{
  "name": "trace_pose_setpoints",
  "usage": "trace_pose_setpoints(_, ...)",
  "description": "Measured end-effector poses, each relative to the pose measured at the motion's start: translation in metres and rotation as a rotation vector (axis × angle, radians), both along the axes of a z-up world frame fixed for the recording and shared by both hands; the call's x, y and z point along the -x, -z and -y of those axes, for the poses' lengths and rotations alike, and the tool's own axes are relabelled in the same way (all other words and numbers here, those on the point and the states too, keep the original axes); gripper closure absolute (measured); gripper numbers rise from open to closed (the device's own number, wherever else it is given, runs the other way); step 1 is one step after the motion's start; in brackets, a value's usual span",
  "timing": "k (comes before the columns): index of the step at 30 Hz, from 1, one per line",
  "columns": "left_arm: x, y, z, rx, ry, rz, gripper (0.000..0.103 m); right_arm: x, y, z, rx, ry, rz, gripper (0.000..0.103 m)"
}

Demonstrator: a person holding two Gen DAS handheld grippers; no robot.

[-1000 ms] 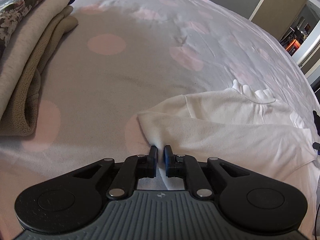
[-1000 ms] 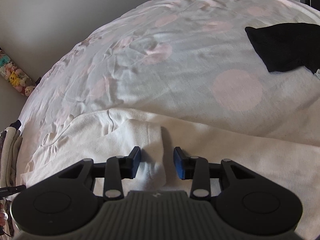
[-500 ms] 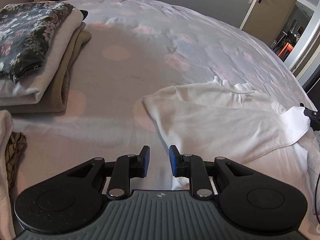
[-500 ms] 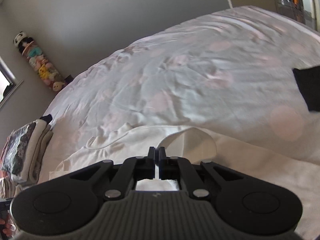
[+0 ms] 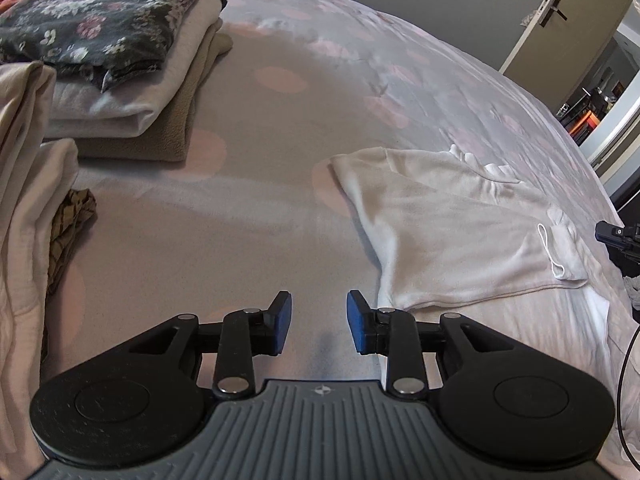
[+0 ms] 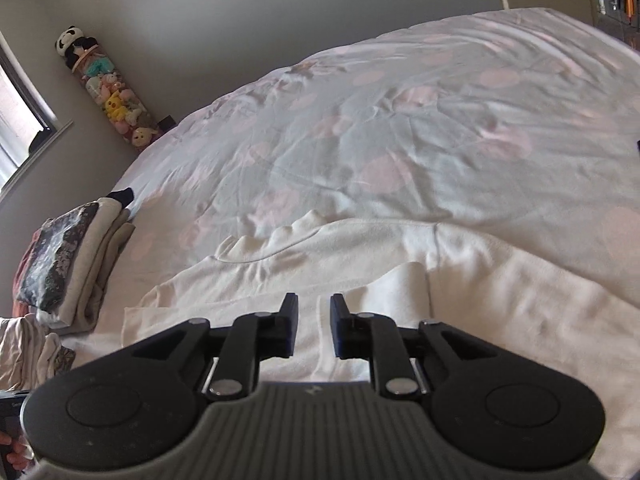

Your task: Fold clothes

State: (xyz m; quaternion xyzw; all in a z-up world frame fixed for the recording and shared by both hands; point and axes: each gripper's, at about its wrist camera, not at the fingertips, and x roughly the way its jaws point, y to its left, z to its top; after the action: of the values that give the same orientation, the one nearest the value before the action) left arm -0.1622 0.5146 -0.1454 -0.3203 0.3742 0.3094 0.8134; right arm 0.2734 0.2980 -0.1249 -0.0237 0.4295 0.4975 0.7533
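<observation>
So both grippers have just let their jaws spread and grip nothing: the left gripper hangs over bare bed with the cream sweatshirt off to its right, half-folded and rumpled, while the right gripper hovers directly above it, closer.
</observation>
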Motion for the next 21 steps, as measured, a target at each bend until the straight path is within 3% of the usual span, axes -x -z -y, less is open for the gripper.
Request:
trace_pose_setpoints(7, 0.010, 0.004, 0.013, 0.017, -0.016, 0.008, 0.076, 0.000, 0.039, 0.003, 0.118, 0.016, 0.025, 0.088)
trace_pose_setpoints(11, 0.010, 0.000, 0.021, -0.016, -0.015, -0.013, 0.076, 0.006, 0.069, 0.004, 0.144, 0.028, 0.000, 0.088)
trace_pose_setpoints(17, 0.014, -0.008, 0.035, -0.069, -0.011, -0.018, 0.076, 0.004, 0.043, 0.048, 0.054, 0.060, -0.018, 0.087)
trace_pose_setpoints(21, 0.019, -0.005, 0.046, -0.054, 0.006, -0.023, 0.076, -0.014, 0.018, 0.122, 0.058, 0.165, 0.017, 0.087)
